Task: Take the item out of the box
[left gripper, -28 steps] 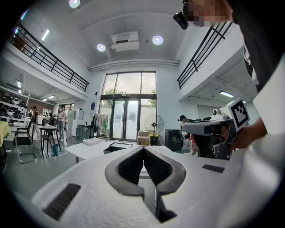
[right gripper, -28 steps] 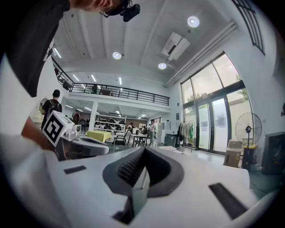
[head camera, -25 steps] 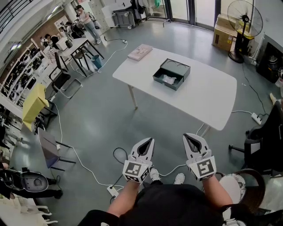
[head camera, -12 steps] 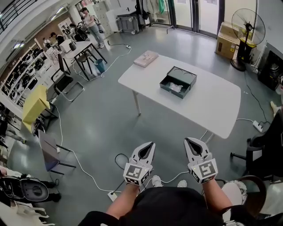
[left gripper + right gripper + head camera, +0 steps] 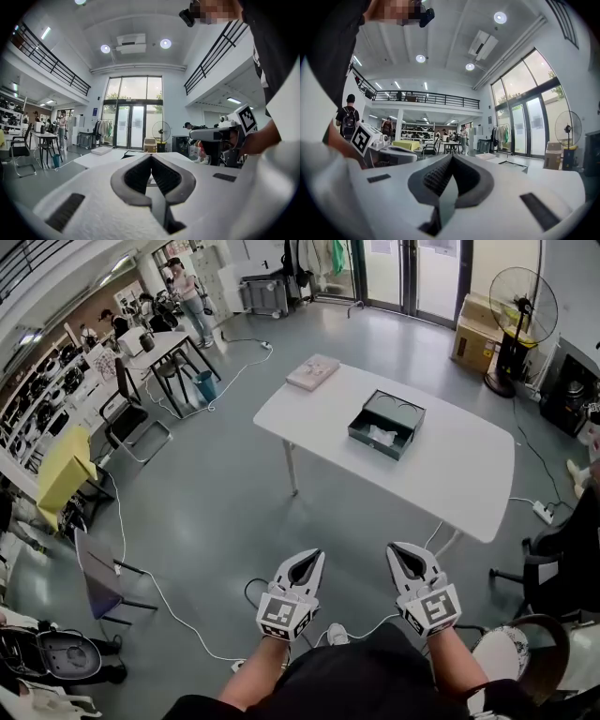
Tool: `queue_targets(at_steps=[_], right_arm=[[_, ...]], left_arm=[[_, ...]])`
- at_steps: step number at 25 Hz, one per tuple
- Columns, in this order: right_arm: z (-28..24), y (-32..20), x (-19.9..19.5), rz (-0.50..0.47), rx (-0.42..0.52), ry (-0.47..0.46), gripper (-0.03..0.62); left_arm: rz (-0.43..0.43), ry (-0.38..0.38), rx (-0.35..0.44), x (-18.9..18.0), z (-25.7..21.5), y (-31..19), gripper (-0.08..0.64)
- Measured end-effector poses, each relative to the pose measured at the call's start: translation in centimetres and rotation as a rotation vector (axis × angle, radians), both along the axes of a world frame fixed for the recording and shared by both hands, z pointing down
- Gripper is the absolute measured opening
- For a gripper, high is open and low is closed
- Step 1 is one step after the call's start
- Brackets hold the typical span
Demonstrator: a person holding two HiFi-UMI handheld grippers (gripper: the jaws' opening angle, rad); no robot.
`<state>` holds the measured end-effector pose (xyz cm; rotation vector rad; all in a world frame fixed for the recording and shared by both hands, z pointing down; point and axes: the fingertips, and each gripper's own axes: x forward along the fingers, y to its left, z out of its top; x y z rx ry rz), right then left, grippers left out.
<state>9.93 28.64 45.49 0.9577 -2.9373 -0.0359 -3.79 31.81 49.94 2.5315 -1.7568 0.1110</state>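
A dark open box (image 5: 387,425) lies on the white table (image 5: 450,474), far ahead of me, with a pale item (image 5: 382,437) inside it. Its lid stands tilted back. A pinkish flat box (image 5: 313,371) rests at the table's far left corner. My left gripper (image 5: 306,563) and right gripper (image 5: 407,554) are held close to my body, well short of the table, both shut with nothing between the tips. In the left gripper view the left gripper (image 5: 151,156) points toward the table; the right gripper (image 5: 452,157) points the same way in its own view.
Cables (image 5: 169,601) snake over the grey floor between me and the table. A black chair (image 5: 98,573) stands to my left, and a standing fan (image 5: 520,296) and cardboard boxes (image 5: 473,324) at the far right. People stand by desks (image 5: 155,348) at the far left.
The head view has shifted slightly; the table and box sit a little further right and lower. Both grippers dropped a bit in the frame and stay shut.
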Motion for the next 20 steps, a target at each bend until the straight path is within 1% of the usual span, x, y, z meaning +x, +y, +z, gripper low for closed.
queue_targets(at_steps=[4,10,14,18,20], right_arm=[[0.6,-0.1,-1.7,0.011,0.001,0.032,0.008],[0.6,-2.3,-2.9,0.026,-0.007,0.052,0.008],[1.1,-5.2,-3.7,0.03,-0.008,0.045,0.008],[1.0,-9.0,-5.0,0.039,0.004,0.025,0.008],[0.9,-11.2,-5.5,0.039,0.001,0.018,0.008]], left_arm=[[0.011,0.008,-0.003,-1.7,0.4,0.0,0.014],[0.026,0.021,-0.013,-2.6,0.8,-1.9,0.012],[0.03,0.022,-0.016,-3.3,1.2,-4.6,0.012],[0.023,0.053,-0.016,-4.3,1.0,-8.2,0.012],[0.021,0.047,-0.005,-4.5,0.5,-10.4,0.012]])
